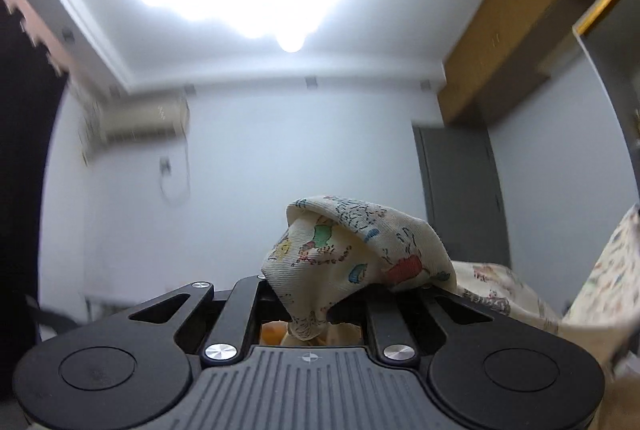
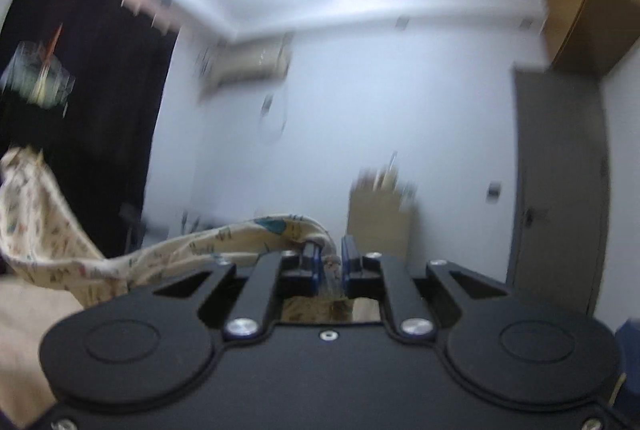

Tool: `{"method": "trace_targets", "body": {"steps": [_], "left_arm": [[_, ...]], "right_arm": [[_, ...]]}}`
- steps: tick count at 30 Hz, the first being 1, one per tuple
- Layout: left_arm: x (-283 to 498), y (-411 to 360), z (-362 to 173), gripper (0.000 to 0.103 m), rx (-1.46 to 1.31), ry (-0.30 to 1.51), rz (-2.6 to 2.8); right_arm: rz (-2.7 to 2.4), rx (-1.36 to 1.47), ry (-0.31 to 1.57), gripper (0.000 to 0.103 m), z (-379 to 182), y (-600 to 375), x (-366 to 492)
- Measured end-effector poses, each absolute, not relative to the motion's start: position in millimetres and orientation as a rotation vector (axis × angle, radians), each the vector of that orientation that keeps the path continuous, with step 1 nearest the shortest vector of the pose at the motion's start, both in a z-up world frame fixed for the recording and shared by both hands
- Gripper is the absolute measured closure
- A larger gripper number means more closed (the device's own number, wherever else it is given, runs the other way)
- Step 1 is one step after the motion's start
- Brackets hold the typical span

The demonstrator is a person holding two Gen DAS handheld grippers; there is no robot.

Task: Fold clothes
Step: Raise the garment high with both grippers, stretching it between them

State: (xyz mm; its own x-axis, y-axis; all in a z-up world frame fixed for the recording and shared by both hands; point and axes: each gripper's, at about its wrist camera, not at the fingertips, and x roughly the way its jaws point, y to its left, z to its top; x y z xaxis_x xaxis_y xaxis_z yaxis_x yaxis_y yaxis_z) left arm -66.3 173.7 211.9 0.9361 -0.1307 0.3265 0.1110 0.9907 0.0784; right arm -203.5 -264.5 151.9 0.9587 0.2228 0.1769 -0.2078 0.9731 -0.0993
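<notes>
Garment [image 1: 352, 250]: one printed cloth, seemingly pinched by both left gripper [image 1: 320, 294] and right gripper [image 2: 330, 262] fingers.

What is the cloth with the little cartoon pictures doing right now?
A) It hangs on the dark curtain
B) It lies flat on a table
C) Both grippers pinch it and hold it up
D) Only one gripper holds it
C: the printed cloth bunches over the left gripper, and its edge is pinched between the blue pads of the right gripper, with the cloth hanging between them.
</notes>
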Motion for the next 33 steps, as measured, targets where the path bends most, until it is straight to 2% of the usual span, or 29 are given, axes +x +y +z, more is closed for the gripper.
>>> {"method": "trace_targets", "body": {"steps": [5, 13, 17, 19, 22, 24, 33], "left_arm": [[-114.4, 184.8, 266.1, 0.093, 0.069, -0.498, -0.064], [-200.2, 204.7, 396.8, 0.092, 0.018, -0.726, -0.014], [-195.9, 208.7, 440.9, 0.092, 0.015, -0.675, -0.004], [-174.4, 205.7, 445.7, 0.092, 0.051, -0.587, -0.004], [-90.5, 194.5, 408.5, 0.092, 0.06, -0.432, -0.055], [-34.5, 187.6, 361.2, 0.092, 0.076, -0.326, -0.093], [156.0, 149.9, 144.8, 0.092, 0.095, 0.212, -0.232]], "right_arm": [[0.132, -0.117, -0.408, 0.094, 224.4, -273.9, -256.4], [0.105, -0.223, -0.653, 0.094, 339.9, -266.6, -329.1], [0.082, -0.271, -0.663, 0.094, 373.4, -258.8, -336.8], [0.08, -0.287, -0.612, 0.094, 374.7, -259.6, -323.4], [0.079, -0.28, -0.498, 0.094, 349.4, -271.2, -284.4], [0.061, -0.277, -0.417, 0.094, 317.7, -276.3, -242.2], [0.085, -0.182, 0.108, 0.094, 123.3, -319.5, -57.4]]}}
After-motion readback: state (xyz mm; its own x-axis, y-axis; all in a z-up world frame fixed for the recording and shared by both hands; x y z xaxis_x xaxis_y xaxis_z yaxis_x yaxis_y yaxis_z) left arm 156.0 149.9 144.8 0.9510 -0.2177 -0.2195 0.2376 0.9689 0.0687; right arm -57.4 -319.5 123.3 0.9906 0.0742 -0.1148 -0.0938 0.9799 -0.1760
